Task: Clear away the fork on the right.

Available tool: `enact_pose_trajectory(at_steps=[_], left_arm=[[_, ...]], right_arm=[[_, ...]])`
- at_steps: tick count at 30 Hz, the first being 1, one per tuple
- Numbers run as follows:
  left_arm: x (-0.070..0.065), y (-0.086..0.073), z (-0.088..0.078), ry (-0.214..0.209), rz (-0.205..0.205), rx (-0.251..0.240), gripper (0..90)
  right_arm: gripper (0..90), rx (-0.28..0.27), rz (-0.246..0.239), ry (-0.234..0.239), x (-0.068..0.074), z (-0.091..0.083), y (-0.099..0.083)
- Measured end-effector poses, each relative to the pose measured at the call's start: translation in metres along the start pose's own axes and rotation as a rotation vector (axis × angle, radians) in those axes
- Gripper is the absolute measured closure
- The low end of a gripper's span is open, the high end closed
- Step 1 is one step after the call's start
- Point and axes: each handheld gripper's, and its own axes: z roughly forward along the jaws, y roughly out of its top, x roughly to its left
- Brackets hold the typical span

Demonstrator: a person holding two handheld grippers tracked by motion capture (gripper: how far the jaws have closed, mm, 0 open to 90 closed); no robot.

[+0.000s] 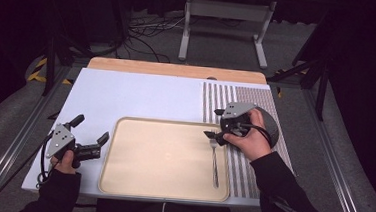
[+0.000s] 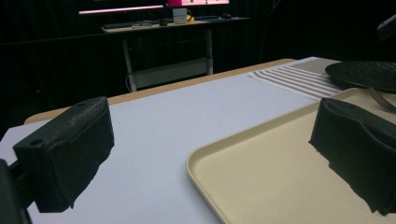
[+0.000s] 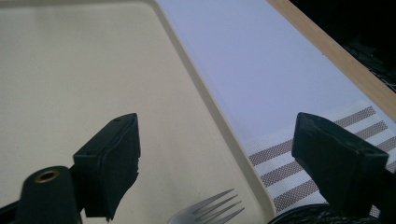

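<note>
Metal fork (image 1: 214,160) lies flat inside the cream tray (image 1: 120,181), along its right side, tines toward the far edge; slim polished handle, four tines, shine visible in the right gripper view (image 3: 212,210). The tray is a matte, smooth, rounded-corner rectangle with a low raised rim (image 3: 205,100), set on a white sheet (image 1: 126,94) over a light wooden tabletop (image 1: 178,69). Right of the tray lies a placemat (image 1: 249,98) woven in grey and white stripes, coarse mesh texture in the stripes (image 3: 280,149). A dark round plate (image 1: 273,129) with a ribbed, textured surface sits on the mat, partly under the right hand (image 1: 248,140). Right gripper (image 1: 214,135) hangs just above the fork's tines, jaws spread wide, nothing between them; black, rough moulded pads. Left gripper (image 1: 93,132) rests left of the tray near the table's front edge, jaws likewise spread and empty, one jaw over the tray rim in its own view. No legible writing or labels on any item.
</note>
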Motion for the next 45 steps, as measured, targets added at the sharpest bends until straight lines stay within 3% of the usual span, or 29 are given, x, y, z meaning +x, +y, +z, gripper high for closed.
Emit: enact_pose_trajectory(at_steps=[11, 27, 37, 45], left_arm=[[0.0, 0.0, 0.0, 0.002, -0.001, 0.001, 0.2], [0.0, 0.0, 0.0, 0.004, -0.001, 0.001, 0.2], [0.001, 0.0, -0.001, 0.005, 0.002, 0.001, 0.2], [0.001, 0.0, -0.001, 0.004, 0.001, 0.0, 0.2]], right_arm=[[14.3, -0.105, 0.04, -0.01, 0.002, -0.024, -0.006], [13.2, -0.301, 0.164, -0.069, 0.009, -0.055, -0.044], [13.3, -0.349, 0.217, -0.123, 0.012, -0.069, -0.072], [13.3, -0.346, 0.26, -0.152, 0.014, -0.072, -0.096]])
